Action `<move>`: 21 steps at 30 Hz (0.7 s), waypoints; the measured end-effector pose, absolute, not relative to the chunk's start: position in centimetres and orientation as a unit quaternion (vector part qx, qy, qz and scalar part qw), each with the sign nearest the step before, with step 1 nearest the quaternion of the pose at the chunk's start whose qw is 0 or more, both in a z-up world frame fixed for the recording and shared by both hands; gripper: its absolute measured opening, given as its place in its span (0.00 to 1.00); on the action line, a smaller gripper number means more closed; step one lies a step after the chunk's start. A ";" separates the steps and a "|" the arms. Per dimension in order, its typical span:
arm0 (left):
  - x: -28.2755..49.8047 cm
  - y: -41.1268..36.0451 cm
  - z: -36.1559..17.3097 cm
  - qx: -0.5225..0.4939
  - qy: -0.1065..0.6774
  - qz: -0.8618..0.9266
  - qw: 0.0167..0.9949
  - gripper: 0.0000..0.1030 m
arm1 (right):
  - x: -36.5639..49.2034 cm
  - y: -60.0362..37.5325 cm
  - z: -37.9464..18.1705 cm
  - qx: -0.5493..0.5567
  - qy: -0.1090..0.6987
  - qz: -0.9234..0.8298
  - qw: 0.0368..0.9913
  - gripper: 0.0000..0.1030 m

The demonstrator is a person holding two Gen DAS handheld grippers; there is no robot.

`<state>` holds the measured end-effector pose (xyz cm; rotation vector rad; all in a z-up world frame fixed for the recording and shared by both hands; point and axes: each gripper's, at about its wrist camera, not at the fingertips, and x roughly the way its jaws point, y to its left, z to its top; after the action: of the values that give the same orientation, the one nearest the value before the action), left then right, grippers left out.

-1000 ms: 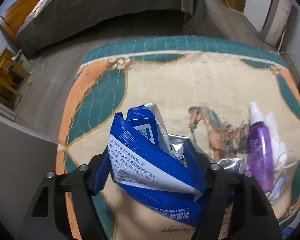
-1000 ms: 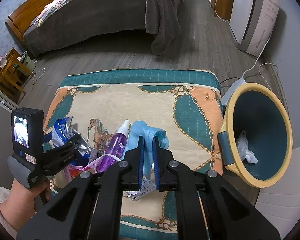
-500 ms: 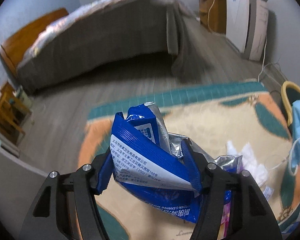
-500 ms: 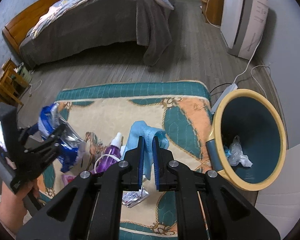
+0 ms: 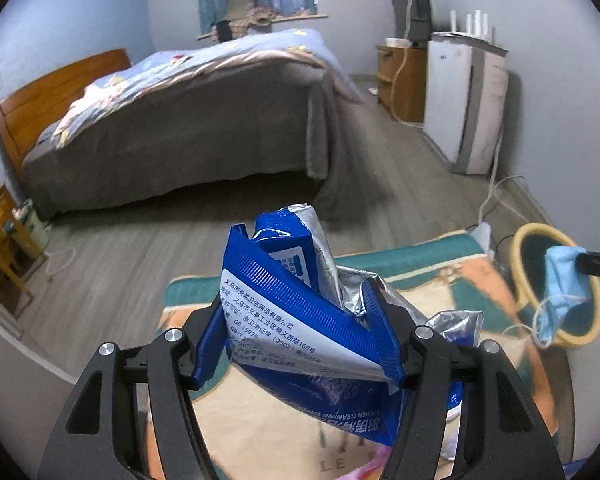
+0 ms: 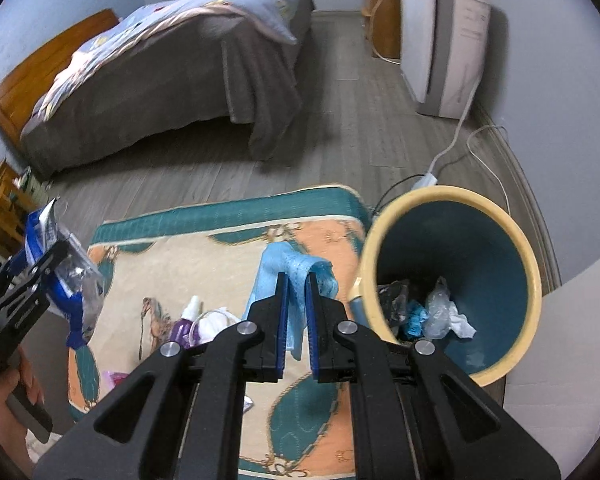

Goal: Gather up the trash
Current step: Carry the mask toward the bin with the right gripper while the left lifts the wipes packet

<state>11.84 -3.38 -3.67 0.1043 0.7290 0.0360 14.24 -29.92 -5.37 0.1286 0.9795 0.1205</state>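
Left tool (image 5: 296, 344) is pinching a crumpled blue wipes packet (image 5: 300, 320); right tool (image 6: 296, 308) is clamping a blue face mask (image 6: 296, 276) just beside the trash bin (image 6: 532, 276).

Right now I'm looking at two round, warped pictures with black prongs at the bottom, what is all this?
No robot: a person holds a two-finger grabber in each hand, each with a wide-angle camera looking along its fingers. One picture is from the left gripper, clamped on a blue wipes packet. The other is from the right gripper, pinching a blue face mask beside the trash bin. On the rug lie a purple spray bottle and other scraps.
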 end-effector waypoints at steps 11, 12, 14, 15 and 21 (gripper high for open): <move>10.9 -10.2 -3.0 0.069 0.350 -0.063 0.932 0.63 | 14.2 -36.0 -5.3 0.079 0.457 0.005 0.886 0.08; 10.8 -10.9 -3.0 0.072 0.350 -0.070 0.931 0.63 | 14.1 -36.4 -5.3 0.082 0.456 0.002 0.886 0.08; 10.6 -12.1 -3.0 0.078 0.348 -0.082 0.931 0.63 | 14.1 -37.4 -5.4 0.088 0.455 -0.004 0.886 0.08; 10.5 -12.7 -3.0 0.081 0.347 -0.088 0.930 0.63 | 14.0 -37.9 -5.4 0.091 0.455 -0.007 0.886 0.08; 10.2 -15.6 -3.0 0.087 0.348 -0.119 0.926 0.63 | 13.9 -41.0 -5.7 0.099 0.452 -0.030 0.886 0.08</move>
<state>10.15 -15.57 -3.01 0.1774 0.7129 -0.2440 13.86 -40.96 -5.66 0.2068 0.9398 -0.0630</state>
